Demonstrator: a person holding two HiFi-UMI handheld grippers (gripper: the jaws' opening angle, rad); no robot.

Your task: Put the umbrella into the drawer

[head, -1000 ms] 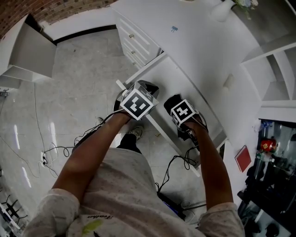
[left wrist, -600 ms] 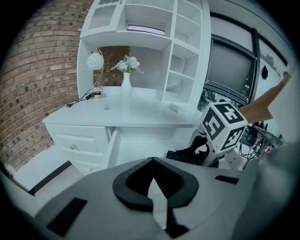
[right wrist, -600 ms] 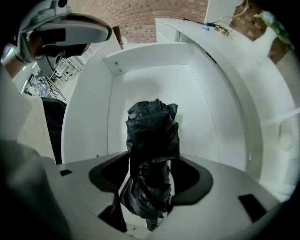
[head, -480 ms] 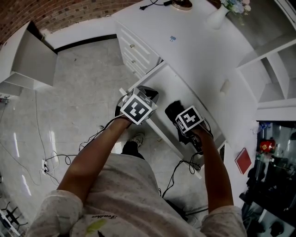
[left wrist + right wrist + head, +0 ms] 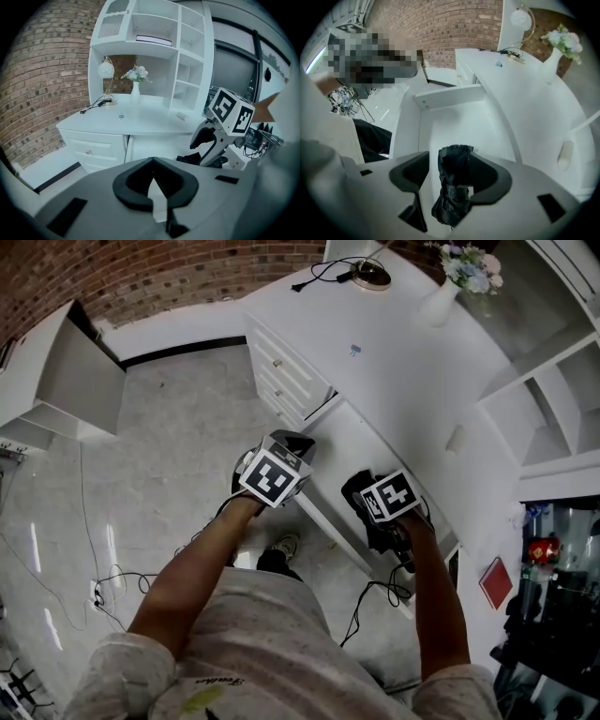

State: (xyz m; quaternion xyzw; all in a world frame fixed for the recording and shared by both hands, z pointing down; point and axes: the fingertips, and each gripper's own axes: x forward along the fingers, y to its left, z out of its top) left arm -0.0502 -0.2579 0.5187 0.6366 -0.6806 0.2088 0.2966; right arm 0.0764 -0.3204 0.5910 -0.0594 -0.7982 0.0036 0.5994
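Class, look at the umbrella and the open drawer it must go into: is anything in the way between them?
Nothing visible stands in the way. The right tongs grip the folded black umbrella right over the open drawer, and the white drawer floor showing past it holds nothing.

Quick tally: one black umbrella, one open drawer, two claws (left claw, right claw), one white counter, plus one flower vase and one globe lamp on it.
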